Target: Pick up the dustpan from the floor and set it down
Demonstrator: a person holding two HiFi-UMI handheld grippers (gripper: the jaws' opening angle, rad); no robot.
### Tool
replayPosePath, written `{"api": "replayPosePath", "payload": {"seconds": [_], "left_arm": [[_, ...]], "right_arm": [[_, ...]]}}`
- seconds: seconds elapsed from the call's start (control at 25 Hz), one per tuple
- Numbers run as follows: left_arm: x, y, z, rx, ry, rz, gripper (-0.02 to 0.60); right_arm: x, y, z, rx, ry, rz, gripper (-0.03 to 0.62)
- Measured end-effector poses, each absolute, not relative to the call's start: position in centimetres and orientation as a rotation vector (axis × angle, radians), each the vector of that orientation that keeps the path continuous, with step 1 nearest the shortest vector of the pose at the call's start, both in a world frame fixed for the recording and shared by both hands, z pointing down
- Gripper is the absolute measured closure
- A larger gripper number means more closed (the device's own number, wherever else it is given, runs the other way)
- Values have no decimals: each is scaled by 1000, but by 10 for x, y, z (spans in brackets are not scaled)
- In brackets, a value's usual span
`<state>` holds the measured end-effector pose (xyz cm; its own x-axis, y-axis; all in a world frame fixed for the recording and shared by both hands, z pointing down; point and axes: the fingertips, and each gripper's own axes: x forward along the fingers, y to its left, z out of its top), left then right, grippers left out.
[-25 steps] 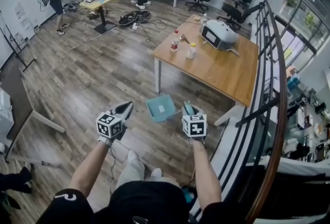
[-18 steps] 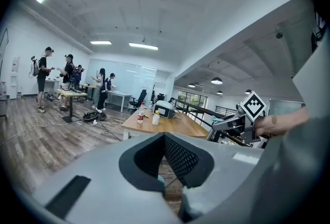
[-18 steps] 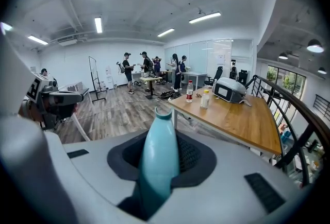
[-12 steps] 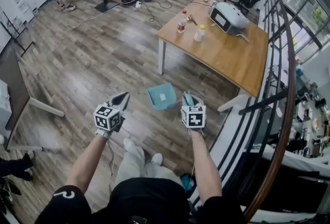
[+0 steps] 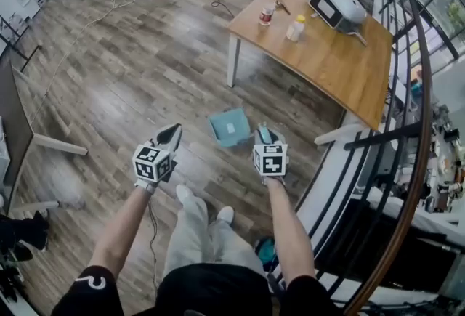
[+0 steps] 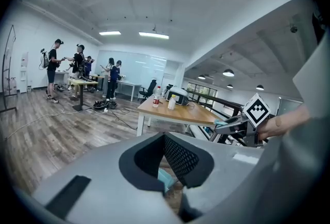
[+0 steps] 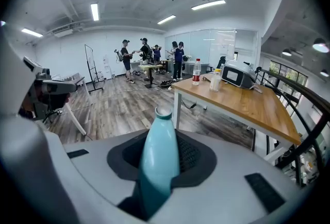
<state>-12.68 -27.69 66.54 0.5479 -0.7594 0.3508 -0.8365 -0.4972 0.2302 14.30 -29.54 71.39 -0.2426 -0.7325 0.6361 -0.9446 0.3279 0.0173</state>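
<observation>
The right gripper (image 5: 265, 139) has its jaws closed partway on a teal handle (image 7: 159, 151). The handle runs up through the jaws lengthwise, with its ringed tip poking out past them towards the table (image 5: 327, 60). I take this to be the handle of the dustpan (image 5: 229, 126), although the join is hidden. In the head view the pan's square teal body sits just ahead and to the left of those jaws, low over the wooden floor (image 5: 145, 75). Whether it touches the boards cannot be told. The left gripper (image 5: 173, 134) has its tips together on nothing, and it hangs further from the pan on the opposite side, so the pan lies between the two grippers, nearer the right. Setting it down looks like the right hand's job alone, lowering until the pan's base lies flat.
</observation>
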Motion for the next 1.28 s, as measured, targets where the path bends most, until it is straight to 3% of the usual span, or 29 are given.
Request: {"api": "replayPosePath", "payload": {"seconds": [0.72, 1.28], "left_arm": [[-141, -327, 800, 2413, -1123, 321, 586], [-177, -373, 857, 2367, -1110, 333, 588]], "right_arm": [[83, -367, 881, 1434, -1990, 497, 502], [54, -412, 952, 1421, -1952, 478, 500]]}}
